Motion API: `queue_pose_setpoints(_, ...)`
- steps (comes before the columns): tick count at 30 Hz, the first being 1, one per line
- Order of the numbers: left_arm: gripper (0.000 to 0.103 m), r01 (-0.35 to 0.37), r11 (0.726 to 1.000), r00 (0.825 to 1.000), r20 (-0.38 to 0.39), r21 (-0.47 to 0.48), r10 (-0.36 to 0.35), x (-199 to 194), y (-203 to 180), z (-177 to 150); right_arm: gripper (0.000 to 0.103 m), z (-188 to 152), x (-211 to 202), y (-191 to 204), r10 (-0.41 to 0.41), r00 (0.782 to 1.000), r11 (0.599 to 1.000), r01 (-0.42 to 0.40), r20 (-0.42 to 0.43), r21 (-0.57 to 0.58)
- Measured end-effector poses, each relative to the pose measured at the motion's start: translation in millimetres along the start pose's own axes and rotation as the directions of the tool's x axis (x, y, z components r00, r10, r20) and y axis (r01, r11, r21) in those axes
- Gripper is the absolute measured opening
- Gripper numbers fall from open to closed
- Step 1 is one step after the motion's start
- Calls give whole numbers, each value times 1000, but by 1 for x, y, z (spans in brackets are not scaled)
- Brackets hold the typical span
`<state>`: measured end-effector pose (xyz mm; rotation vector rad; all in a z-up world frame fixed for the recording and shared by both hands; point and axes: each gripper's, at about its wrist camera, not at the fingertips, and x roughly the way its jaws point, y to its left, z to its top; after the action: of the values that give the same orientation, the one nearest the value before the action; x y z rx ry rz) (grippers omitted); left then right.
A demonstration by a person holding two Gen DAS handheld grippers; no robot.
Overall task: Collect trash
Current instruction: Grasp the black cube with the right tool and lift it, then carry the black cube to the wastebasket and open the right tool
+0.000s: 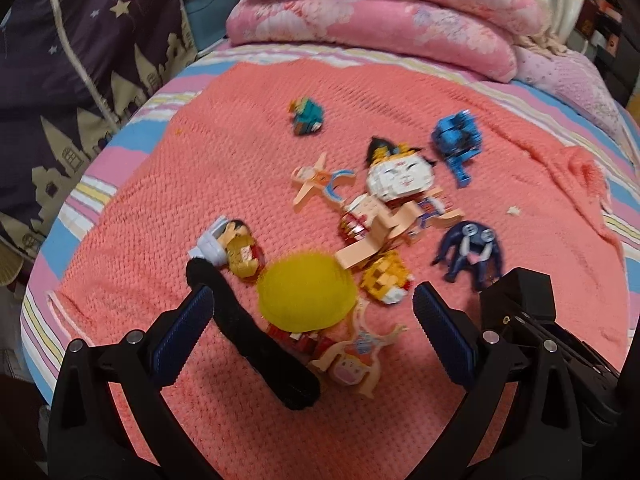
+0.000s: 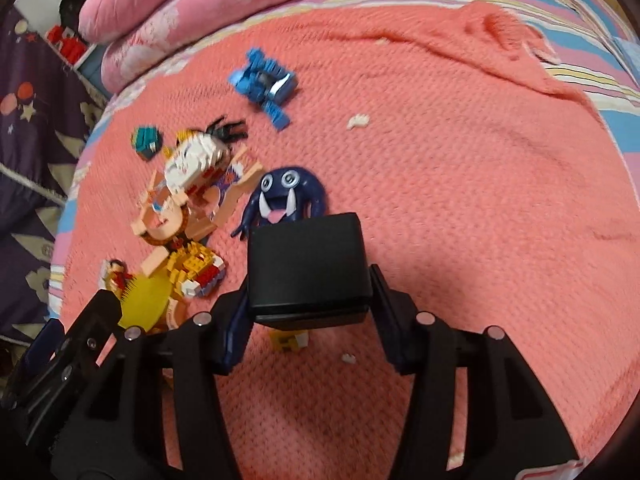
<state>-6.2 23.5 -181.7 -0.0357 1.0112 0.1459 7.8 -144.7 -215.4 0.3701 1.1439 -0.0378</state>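
Left gripper [image 1: 312, 328]: fingers wide apart, nothing held. Yellow brush [image 1: 306, 297] with black handle [image 1: 248, 328] lies between fingers, handle touching left pad.

Right gripper [image 2: 308, 300]: clamped on black box [image 2: 306, 266], probably bin for trash.

Trash likely small white crumbs: one [image 2: 359, 121] far ahead of right gripper, one [image 2: 349, 357] just under it.

Advice: close left fingers on handle, not bristles. Keep box level, mouth near pink blanket [image 2: 480, 200]. Sweep crumbs gently; avoid blue monster toy [image 2: 282, 196] and block figures [image 1: 396, 176] beside.

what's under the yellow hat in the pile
The yellow hat lies on red and white brick pieces that peek out at its near edge, beside a black strap. Whatever sits beneath its middle is covered.
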Motion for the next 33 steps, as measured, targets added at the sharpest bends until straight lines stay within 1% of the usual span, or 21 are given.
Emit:
queue_pose_setpoints(5, 97, 77, 996, 996, 48, 40, -79, -31, -18, 10, 50, 4, -42, -16, -29, 996, 998, 25, 83, 59)
queue_pose_setpoints(8, 97, 135, 987, 987, 78, 87, -142, -53, -32, 16, 50, 5, -73, -31, -59, 989, 992, 44, 135, 115)
queue_pose_setpoints(11, 97, 190, 972, 973, 104, 138, -205, -79, -46, 18, 50, -1, -107, -46, -94, 978, 983, 61, 188, 172)
queue_pose_setpoints(14, 97, 251, 951, 953, 126, 182, -276, -108, -61, 17, 50, -9, -143, -60, -131, 961, 970, 73, 244, 230)
queue_pose_setpoints(16, 97, 297, 930, 933, 139, 219, -331, -130, -71, 13, 50, -19, -167, -70, -155, 948, 960, 79, 278, 269)
queue_pose_setpoints(17, 97, 312, 921, 926, 142, 232, -349, -138, -74, 10, 50, -25, -181, -76, -173, 939, 953, 84, 296, 292)
queue_pose_setpoints(18, 97, 334, 908, 914, 147, 252, -377, -149, -79, 6, 50, -30, -190, -81, -186, 933, 947, 87, 309, 308)
queue_pose_setpoints(20, 97, 374, 882, 892, 148, 288, -427, -169, -89, -2, 50, -47, -217, -93, -227, 913, 928, 97, 340, 359)
queue_pose_setpoints(21, 97, 398, 863, 878, 143, 310, -456, -179, -95, -8, 50, -54, -227, -98, -243, 905, 920, 101, 349, 378)
queue_pose_setpoints(23, 97, 438, 828, 853, 129, 349, -506, -197, -105, -19, 50, -76, -253, -113, -292, 883, 893, 114, 368, 435)
queue_pose_setpoints(24, 97, 462, 805, 837, 118, 373, -534, -207, -112, -27, 50, -84, -261, -118, -310, 875, 882, 118, 372, 456)
queue_pose_setpoints(26, 97, 499, 761, 807, 97, 415, -582, -225, -123, -43, 50, -110, -286, -134, -365, 850, 846, 132, 379, 517)
queue_pose_setpoints(27, 97, 527, 725, 784, 75, 444, -616, -237, -132, -54, 50, -119, -294, -140, -387, 841, 831, 139, 379, 539)
queue_pose_setpoints(29, 97, 556, 681, 757, 48, 476, -652, -251, -142, -71, 50, -147, -314, -155, -439, 816, 789, 149, 376, 596)
queue_pose_setpoints(30, 97, 572, 651, 740, 29, 499, -672, -260, -149, -82, 50, -163, -326, -162, -471, 802, 762, 158, 369, 628)
queue_pose_setpoints(31, 97, 584, 624, 725, 11, 519, -688, -267, -154, -93, 50, -174, -333, -168, -489, 793, 745, 162, 364, 647)
queue_pose_setpoints(32, 97, 594, 600, 713, -5, 536, -702, -274, -159, -103, 50, -189, -341, -175, -513, 782, 719, 166, 354, 675)
queue_pose_setpoints(33, 97, 605, 568, 698, -28, 557, -716, -282, -165, -115, 50, -200, -346, -179, -529, 775, 700, 168, 346, 694)
